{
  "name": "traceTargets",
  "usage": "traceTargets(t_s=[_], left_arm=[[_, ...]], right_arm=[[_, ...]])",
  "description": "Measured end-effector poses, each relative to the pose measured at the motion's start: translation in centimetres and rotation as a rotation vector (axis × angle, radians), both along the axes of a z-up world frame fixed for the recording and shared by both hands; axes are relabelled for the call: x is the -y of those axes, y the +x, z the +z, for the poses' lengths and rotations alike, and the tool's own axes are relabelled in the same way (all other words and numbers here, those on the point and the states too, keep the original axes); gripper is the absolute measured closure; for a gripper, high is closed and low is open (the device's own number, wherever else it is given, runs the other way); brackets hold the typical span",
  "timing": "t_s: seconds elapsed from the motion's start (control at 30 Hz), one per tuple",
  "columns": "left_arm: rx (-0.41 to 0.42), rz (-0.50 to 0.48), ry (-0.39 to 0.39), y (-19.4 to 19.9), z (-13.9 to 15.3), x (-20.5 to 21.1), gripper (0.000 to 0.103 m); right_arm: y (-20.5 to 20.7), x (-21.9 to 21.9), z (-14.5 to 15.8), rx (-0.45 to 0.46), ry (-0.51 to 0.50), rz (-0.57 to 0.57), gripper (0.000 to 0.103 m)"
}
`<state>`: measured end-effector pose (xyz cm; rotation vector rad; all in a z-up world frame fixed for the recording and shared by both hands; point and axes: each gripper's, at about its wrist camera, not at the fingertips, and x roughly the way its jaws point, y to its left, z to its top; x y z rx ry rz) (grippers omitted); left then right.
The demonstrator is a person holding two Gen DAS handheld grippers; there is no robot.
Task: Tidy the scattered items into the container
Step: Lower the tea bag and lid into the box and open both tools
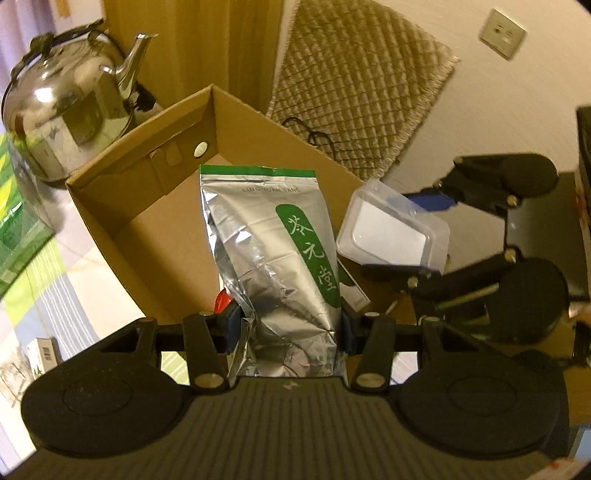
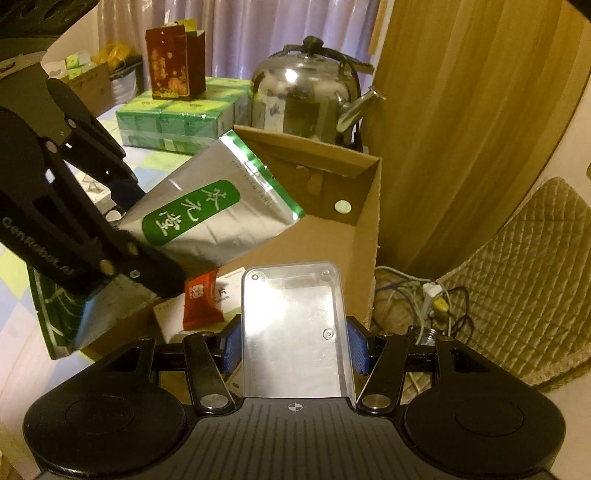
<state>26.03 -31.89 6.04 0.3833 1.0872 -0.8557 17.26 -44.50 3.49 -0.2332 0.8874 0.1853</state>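
My left gripper is shut on a silver foil tea bag with a green label, held over the open cardboard box. The same tea bag shows tilted in the right wrist view, with the left gripper clamping its lower end. My right gripper is shut on a clear plastic case, also above the box. That case and the right gripper appear at the right of the left wrist view. Inside the box lie a red packet and a white carton.
A steel kettle stands just behind the box. Green tissue packs carry a red paper box. A quilted mat, cables and a wall socket lie beyond the table edge. A yellow curtain hangs behind.
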Motion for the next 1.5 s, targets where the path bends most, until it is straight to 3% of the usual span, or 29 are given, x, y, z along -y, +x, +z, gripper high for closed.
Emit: traceTargets(t_s=[0.27, 0.73, 0.83, 1.5], left_arm=[[-0.061, 0.117, -0.045, 2.5, -1.5, 0.2, 0.058], [-0.073, 0.189, -0.021, 3.4, -4.2, 0.0, 0.056], [-0.061, 0.182, -0.032, 3.2, -3.9, -0.2, 0.060], [0.018, 0.154, -0.099, 1.0, 0.0, -6.1, 0.056]], right_arm=[[1.2, 0.1, -1.4, -0.018, 0.004, 0.008, 0.049], [2.3, -0.1, -3.9, -0.064, -0.001, 0.018, 0.049], [2.5, -0.1, -4.0, -0.069, -0.001, 0.022, 0.049], [2.6, -1.1, -4.6, -0.079, -0.022, 0.031, 0.047]])
